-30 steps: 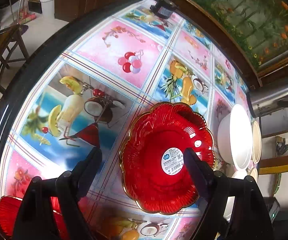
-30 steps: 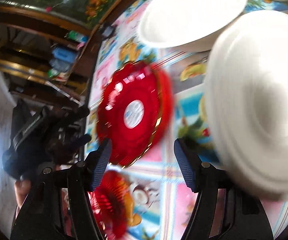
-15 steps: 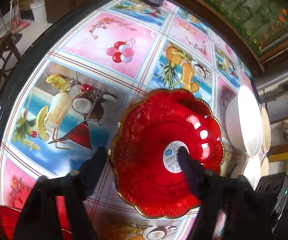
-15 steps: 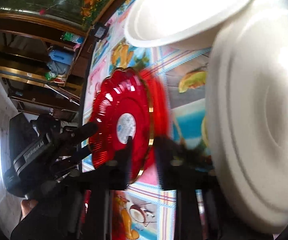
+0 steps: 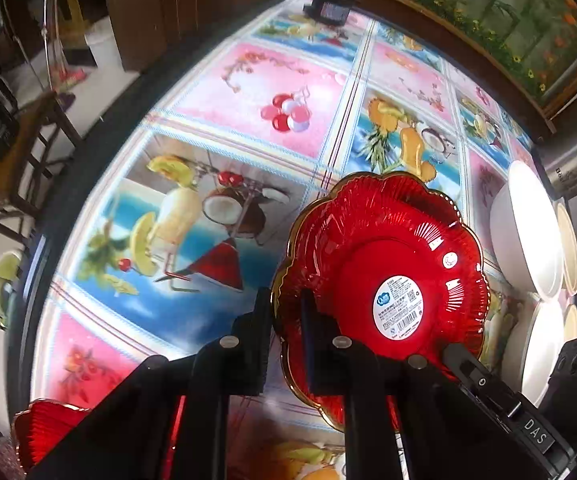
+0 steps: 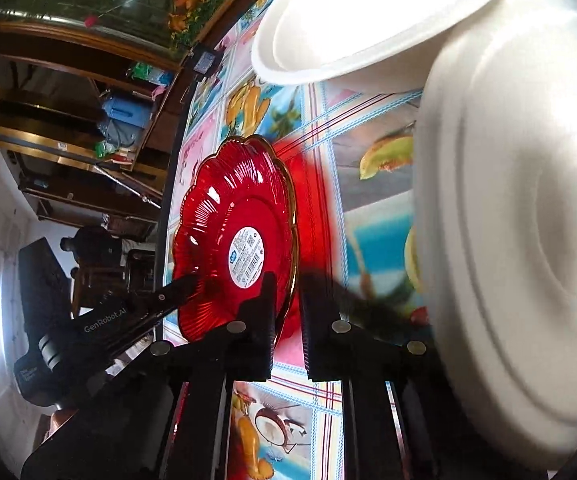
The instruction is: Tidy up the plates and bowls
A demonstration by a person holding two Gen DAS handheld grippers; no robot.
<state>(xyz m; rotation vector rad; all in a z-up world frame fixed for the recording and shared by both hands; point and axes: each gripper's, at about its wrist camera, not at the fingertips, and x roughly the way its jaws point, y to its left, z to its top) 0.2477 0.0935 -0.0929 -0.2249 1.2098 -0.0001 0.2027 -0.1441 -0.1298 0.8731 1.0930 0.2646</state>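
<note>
Both claws now pinch the rim of the same red, scalloped, gold-edged glass plate (image 5: 384,276). Left claw (image 5: 286,334), low in the frame of its own camera, has just been closing: a second ago its fingers stood wide on either side of the plate, and now they clamp the plate's left edge between them. Right claw (image 6: 288,312) has closed in the same second, from an open stance short of the plate to a tight grip on its gold rim, low and centre in the right wrist view. The plate, with a white round sticker (image 5: 398,307) on its centre, sits right of centre in the left view, over the desk (image 5: 224,128) with its fruit-and-cocktail patterned cover; whether it is lifted clear of the cover cannot be told. White foam bowls (image 5: 528,232) stand at the right edge, just beside the plate. In the right view one white foam bowl (image 6: 528,220) fills the right half of the frame, near the camera. A second red scalloped plate (image 5: 44,428) shows at the lower left of the left view.
</note>
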